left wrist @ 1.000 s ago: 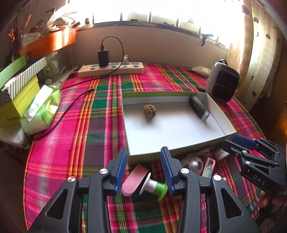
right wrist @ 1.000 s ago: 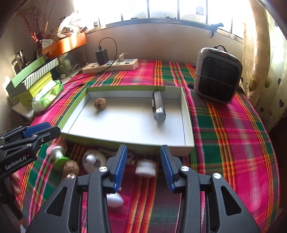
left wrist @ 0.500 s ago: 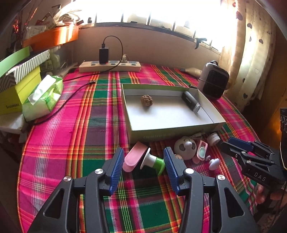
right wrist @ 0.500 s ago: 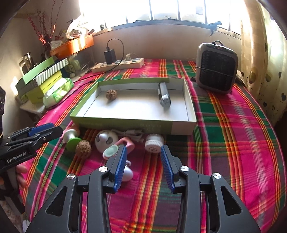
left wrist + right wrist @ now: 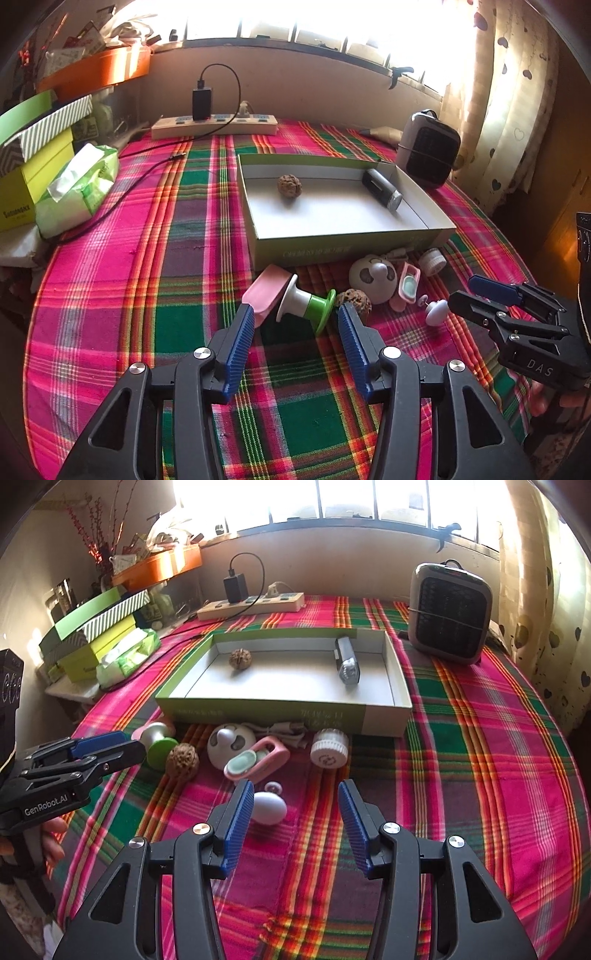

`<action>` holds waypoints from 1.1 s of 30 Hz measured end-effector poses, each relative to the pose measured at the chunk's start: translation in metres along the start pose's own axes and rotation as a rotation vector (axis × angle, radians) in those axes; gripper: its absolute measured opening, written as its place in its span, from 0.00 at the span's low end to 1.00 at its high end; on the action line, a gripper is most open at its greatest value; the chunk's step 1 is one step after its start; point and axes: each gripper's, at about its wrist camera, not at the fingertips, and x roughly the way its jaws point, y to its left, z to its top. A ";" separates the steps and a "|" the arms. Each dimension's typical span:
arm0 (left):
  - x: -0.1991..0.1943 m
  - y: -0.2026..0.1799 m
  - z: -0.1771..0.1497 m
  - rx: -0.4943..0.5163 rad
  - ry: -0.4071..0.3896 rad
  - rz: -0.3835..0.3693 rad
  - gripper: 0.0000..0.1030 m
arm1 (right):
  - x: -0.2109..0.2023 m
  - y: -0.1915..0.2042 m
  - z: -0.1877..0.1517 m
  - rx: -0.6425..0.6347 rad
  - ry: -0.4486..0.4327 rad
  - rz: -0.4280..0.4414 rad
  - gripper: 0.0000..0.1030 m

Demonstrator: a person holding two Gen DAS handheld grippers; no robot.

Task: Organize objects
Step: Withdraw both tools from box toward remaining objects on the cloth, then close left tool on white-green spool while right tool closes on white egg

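Note:
A green-sided box (image 5: 347, 251) holds a walnut (image 5: 289, 184) and a black torch (image 5: 380, 188). In front of it lie a pink scoop (image 5: 264, 291), a white-and-green spool (image 5: 306, 306), a second walnut (image 5: 356, 299), a white ball (image 5: 373, 278), a pink case (image 5: 408, 284) and a white knob (image 5: 436, 312). My left gripper (image 5: 297, 317) is opening, with the spool just beyond its tips and untouched. My right gripper (image 5: 295, 794) is also opening over bare cloth. The white knob (image 5: 269, 806) rests beside its left finger, and a round white brush (image 5: 328, 747) lies ahead.
A small heater (image 5: 450, 613) stands at the back right. A power strip (image 5: 214, 125) with a plugged charger lies along the far wall. Stacked boxes (image 5: 33, 155) and a tissue pack (image 5: 77, 184) crowd the left edge. A hand holds the left gripper (image 5: 125, 744).
Both grippers have drawn back from the box toward the near edge of the table, bringing more loose objects into view. The jaws of both stand wider than before.

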 end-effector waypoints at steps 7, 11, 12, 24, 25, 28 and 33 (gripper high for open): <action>0.004 -0.004 -0.001 0.016 0.006 -0.008 0.45 | 0.006 0.001 -0.004 -0.001 0.022 0.003 0.48; 0.007 -0.006 0.000 0.019 0.009 -0.004 0.45 | 0.010 0.004 -0.006 -0.007 0.036 0.013 0.48; 0.007 -0.006 0.000 0.021 0.009 -0.005 0.45 | 0.012 0.005 -0.006 -0.011 0.041 0.015 0.48; 0.015 -0.014 0.005 0.054 0.012 0.006 0.45 | 0.025 0.007 -0.005 -0.018 0.076 -0.003 0.48; 0.016 -0.014 0.005 0.054 0.013 0.008 0.45 | 0.025 0.007 -0.005 -0.020 0.077 -0.006 0.48; 0.016 -0.013 0.006 0.049 0.011 0.007 0.45 | 0.024 0.008 -0.006 -0.028 0.075 -0.010 0.48; 0.017 -0.010 0.007 0.037 0.011 0.008 0.45 | 0.024 0.007 -0.007 -0.034 0.073 -0.014 0.43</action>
